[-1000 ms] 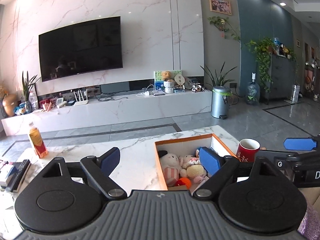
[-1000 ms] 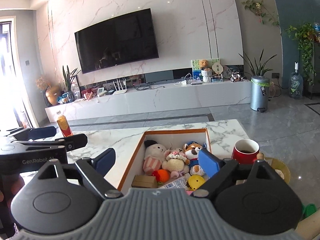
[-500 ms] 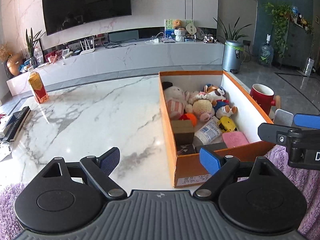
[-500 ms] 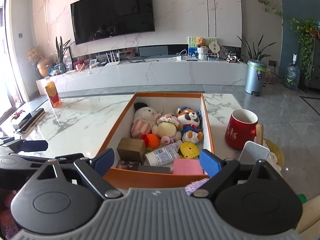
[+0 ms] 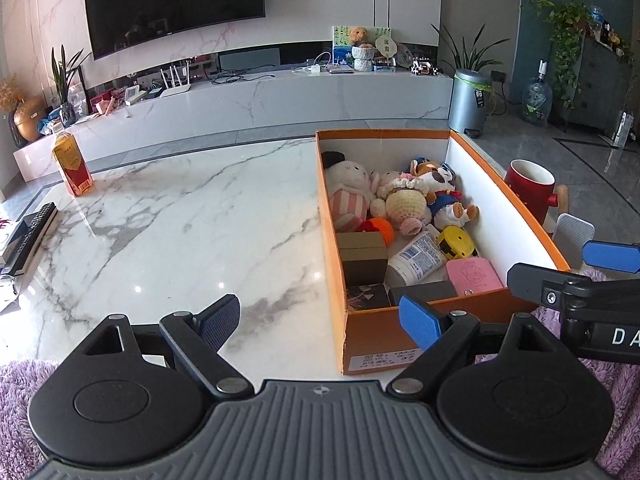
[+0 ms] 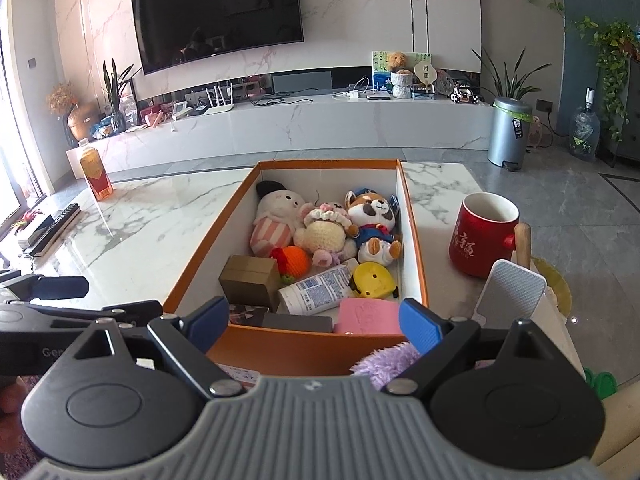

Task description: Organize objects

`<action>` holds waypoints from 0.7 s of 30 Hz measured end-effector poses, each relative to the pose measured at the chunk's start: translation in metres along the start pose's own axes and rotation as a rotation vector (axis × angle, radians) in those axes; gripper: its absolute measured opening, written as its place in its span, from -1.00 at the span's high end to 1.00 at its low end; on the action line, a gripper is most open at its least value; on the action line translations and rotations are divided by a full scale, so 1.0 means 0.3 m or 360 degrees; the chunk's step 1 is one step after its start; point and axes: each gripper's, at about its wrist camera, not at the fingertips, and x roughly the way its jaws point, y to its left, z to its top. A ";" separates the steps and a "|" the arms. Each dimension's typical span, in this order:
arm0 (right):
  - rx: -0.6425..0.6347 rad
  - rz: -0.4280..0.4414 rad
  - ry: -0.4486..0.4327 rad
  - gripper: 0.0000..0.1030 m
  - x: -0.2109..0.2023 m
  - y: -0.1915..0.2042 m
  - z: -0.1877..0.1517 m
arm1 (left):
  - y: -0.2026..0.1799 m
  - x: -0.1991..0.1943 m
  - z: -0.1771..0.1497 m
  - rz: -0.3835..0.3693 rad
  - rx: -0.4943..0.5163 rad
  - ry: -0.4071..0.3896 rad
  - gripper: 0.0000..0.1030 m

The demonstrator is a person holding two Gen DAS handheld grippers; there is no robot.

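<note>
Both grippers have dropped toward the orange box (image 6: 416, 264), jaws spread empty, red mug (image 6: 482, 236) beside

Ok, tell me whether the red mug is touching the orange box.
Apart. The right wrist view shows bare marble tabletop between the red mug and the orange box wall.

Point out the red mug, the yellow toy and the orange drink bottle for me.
red mug (image 6: 478, 240), right wrist view, on its front wall.
yellow toy (image 6: 374, 280), right wrist view, on its rounded top.
orange drink bottle (image 5: 73, 166), left wrist view, on its label.
</note>
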 end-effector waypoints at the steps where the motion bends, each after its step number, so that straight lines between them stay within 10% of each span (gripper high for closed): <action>1: -0.0005 0.0003 0.0003 -0.80 0.002 0.002 -0.001 | -0.001 0.000 0.001 0.0000 0.0002 0.0002 -0.99; 21: -0.0067 0.0024 0.0028 -0.80 0.014 0.041 -0.012 | 0.013 -0.009 0.004 0.0018 -0.0003 -0.0019 -0.99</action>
